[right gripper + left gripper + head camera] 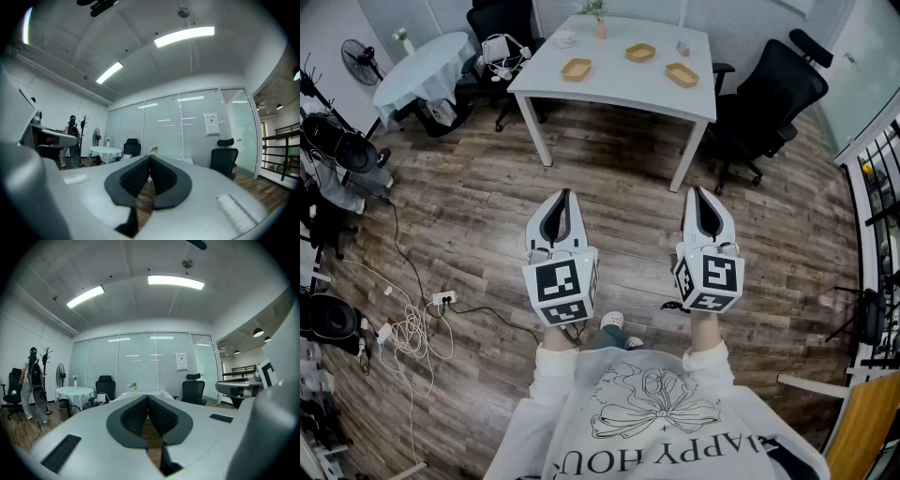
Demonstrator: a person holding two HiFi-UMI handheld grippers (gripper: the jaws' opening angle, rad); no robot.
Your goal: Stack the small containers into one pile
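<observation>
Closest is the person's white shirt [656, 422], and just past it both tongs are held out over the wood floor [469, 216]. The left tongs [563, 197] are pressed together with nothing in them. The right tongs [695, 193] are pressed together too, and they hold nothing. I think the job has not started yet. Three small containers sit apart on the white table [619, 89] far ahead: the left container [577, 68], the middle container [640, 52] and the right container [682, 74]. None sits on top of another, so all the stacking is left to do. They are well apart from both tongs, with floor in between. The person would need to walk up to the table first.
</observation>
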